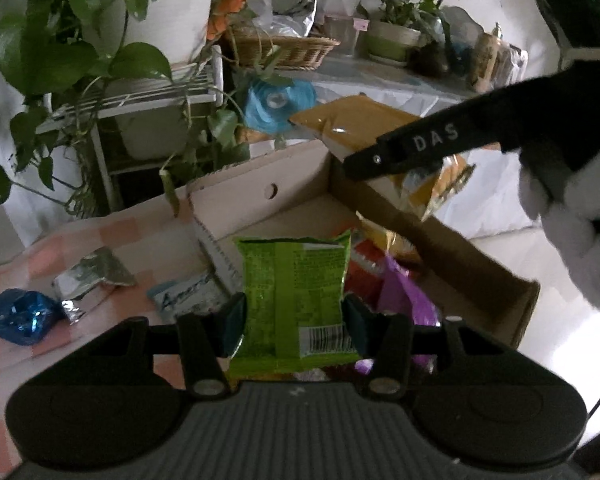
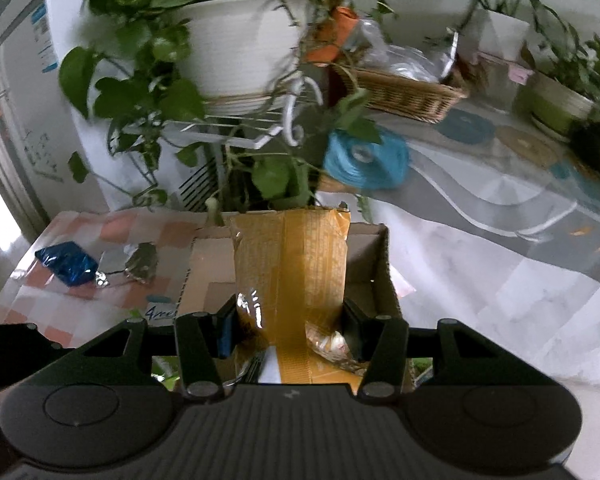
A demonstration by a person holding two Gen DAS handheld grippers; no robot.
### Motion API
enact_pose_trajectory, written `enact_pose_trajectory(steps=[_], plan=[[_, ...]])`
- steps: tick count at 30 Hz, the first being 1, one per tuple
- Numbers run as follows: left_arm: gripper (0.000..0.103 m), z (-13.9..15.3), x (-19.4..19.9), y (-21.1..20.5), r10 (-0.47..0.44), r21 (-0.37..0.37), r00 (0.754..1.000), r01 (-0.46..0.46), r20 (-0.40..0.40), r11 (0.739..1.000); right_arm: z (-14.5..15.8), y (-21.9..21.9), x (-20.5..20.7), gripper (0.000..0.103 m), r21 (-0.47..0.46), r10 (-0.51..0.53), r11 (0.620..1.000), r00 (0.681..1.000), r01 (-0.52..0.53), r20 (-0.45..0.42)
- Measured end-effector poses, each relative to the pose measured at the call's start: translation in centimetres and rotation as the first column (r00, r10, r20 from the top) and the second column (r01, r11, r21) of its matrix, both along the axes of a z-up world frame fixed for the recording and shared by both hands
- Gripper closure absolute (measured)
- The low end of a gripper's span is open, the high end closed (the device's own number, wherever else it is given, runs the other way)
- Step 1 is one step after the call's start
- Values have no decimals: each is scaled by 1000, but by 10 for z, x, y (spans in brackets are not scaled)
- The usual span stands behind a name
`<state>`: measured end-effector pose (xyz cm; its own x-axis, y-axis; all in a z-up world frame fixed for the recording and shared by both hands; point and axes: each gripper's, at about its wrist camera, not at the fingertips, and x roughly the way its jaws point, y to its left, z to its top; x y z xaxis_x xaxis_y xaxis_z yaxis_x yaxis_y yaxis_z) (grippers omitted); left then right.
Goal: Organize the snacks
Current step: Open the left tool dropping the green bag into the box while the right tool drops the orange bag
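Checked tablecloth (image 1: pixel 112 236) under cardboard box (image 1: pixel 460 248), houseplants behind; left gripper (image 1: pixel 294 320) jaws pinching green packet (image 1: pixel 294 280), right gripper (image 2: pixel 290 330) jaws pinching yellow packet (image 2: pixel 290 264).

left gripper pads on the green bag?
Touching. The left wrist view shows the left gripper with both pads pressed against the sides of the green bag, which stands upright between them above the box.

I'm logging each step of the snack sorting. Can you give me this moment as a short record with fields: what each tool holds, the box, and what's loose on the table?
left tool: shut on green snack packet
right tool: shut on yellow snack packet
cardboard box: open, purple and other packets inside
checkered tablecloth: blue wrapped snack, silver wrapper, pale packet beside the box
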<state>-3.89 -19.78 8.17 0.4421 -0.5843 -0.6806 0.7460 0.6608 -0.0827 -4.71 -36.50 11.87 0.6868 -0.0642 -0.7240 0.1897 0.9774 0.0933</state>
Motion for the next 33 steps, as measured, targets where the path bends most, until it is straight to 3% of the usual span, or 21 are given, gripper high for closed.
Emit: enact_pose_trajectory(steps=[13, 15, 16, 18, 33], plan=[[51, -7, 16, -47, 25, 6, 1000, -25, 11, 1000, -8, -18, -1, 42, 38, -71, 997, 997, 72, -16], [31, -6, 17, -50, 34, 17, 999, -35, 17, 999, -8, -20, -1, 28, 48, -90, 995, 996, 90, -8], [26, -4, 17, -50, 43, 19, 999, -43, 28, 999, -7, -20, -2, 21, 51, -99, 994, 995, 99, -3], [19, 0, 15, -46, 45, 7, 998, -45, 42, 999, -5, -20, -2, 20, 55, -100, 994, 995, 99, 11], [15, 3, 43, 33, 167, 34, 985, -165, -33, 986, -4, 2, 9, 17, 73, -27, 997, 999, 25, 18]])
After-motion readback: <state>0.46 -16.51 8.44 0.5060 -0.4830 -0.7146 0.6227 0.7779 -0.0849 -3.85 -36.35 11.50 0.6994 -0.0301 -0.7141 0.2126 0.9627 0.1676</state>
